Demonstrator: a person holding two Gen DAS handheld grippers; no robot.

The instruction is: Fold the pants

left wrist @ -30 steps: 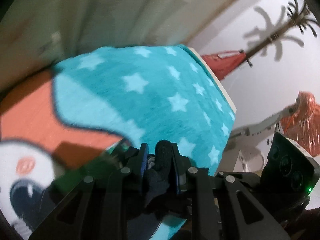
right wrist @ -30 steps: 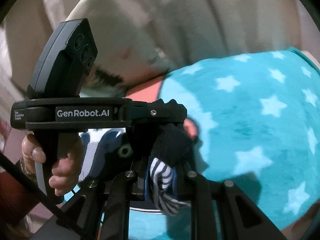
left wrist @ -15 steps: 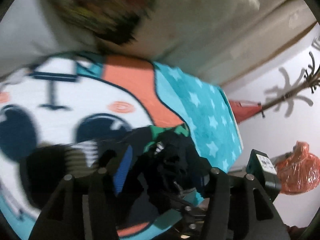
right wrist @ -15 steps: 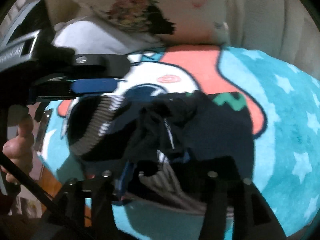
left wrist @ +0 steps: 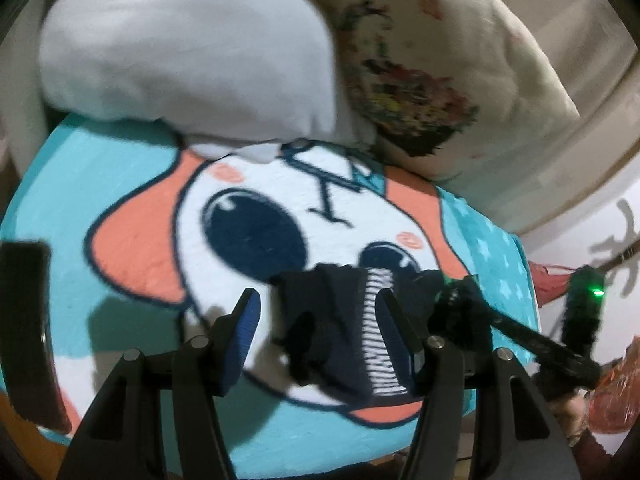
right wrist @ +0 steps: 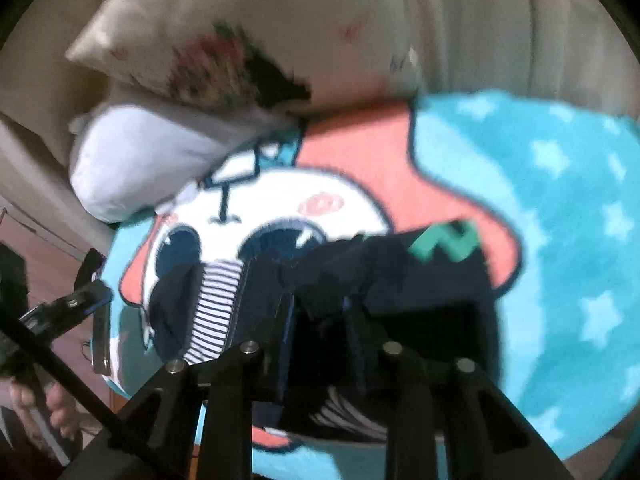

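Bed blanket (left wrist: pixel 120 184) bears dark pants (left wrist: pixel 340 332): light, limp, best pinched at hem; left tongs (left wrist: pixel 316 312) apart, right tongs (right wrist: pixel 320 320) closing on cloth.

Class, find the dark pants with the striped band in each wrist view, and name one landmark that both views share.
Left wrist view: the pants lie low in the middle, between the open jaws.
Right wrist view: the pants fill the lower middle, bunched at the closing jaws.
Shared landmark: the floral pillow beyond the cartoon blanket.
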